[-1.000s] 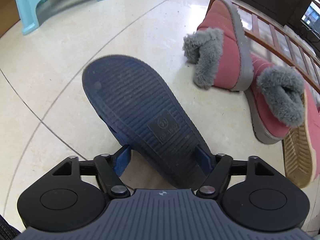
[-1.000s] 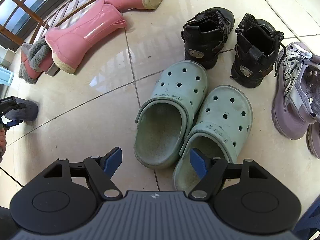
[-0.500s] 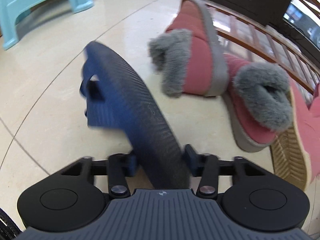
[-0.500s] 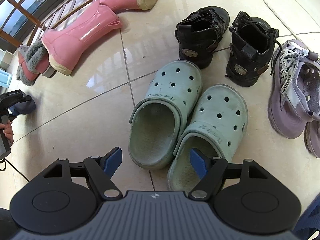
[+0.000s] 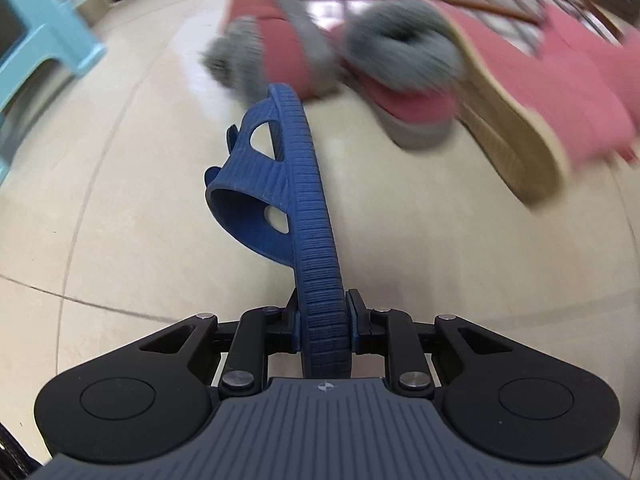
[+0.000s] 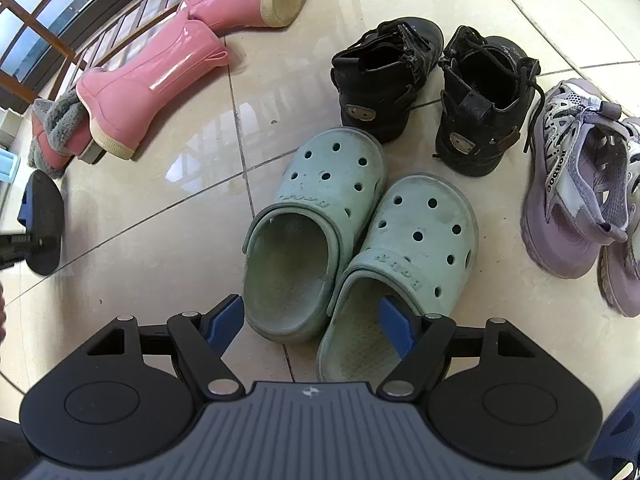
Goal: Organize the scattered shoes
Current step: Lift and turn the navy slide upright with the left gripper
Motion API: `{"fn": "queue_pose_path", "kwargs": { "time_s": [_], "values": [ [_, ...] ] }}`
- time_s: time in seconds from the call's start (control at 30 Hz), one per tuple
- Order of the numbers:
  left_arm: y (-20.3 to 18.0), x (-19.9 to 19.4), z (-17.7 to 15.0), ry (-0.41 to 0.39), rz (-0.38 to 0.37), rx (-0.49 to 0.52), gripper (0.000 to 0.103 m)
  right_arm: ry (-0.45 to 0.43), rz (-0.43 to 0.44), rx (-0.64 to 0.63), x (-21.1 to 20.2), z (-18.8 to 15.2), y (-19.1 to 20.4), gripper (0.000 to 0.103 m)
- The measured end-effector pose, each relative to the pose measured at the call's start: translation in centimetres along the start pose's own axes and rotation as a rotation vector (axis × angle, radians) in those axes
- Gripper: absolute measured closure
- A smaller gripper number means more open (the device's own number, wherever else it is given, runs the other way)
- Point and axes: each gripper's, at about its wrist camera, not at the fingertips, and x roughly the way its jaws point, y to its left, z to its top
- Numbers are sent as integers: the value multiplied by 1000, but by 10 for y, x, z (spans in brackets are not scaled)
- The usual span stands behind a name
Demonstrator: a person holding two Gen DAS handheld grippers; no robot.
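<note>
The grey sandal (image 6: 576, 184) by my right side reads "BOBDOG" on its strap; raised lettering on the clogs' (image 6: 360, 236) straps is too small to read. My left gripper (image 5: 323, 322) has just been closing its jaws and now pinches the blue slipper (image 5: 298, 184) edge-on at the heel, sole turned sideways above the floor. My right gripper (image 6: 314, 322) hangs with jaws apart over the clogs' heels, holding nothing.

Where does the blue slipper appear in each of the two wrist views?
Left wrist: blue slipper stands on edge at centre, clamped in the left gripper.
Right wrist: blue slipper at far left edge, sole showing.
Shared landmark: grey-furred red boots beyond it.
</note>
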Motion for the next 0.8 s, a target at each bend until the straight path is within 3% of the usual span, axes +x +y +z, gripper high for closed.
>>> {"fn": "queue_pose_path", "kwargs": {
  "time_s": [0.1,0.3,0.33,0.43,0.6,0.8],
  "values": [
    [-16,-7,-19,63,-61,57,80,-1,-4,1,-1,-1,-2,23],
    [-47,-12,-38,96,-141,164,73,1,-10,1,-1,-3,-4,23],
    [-51,-12,-39,98,-158,180,68,1,-11,0,-1,-4,-4,23],
    [-61,-20,-37,67,-188,228,51,0,-10,2,-2,-4,-5,23],
    [-63,-36,-32,-6,-226,251,49,-2,-9,1,-3,-6,-6,23],
    [-57,-34,-25,-21,-204,216,49,-3,-8,3,-4,-6,-7,23]
  ]
}}
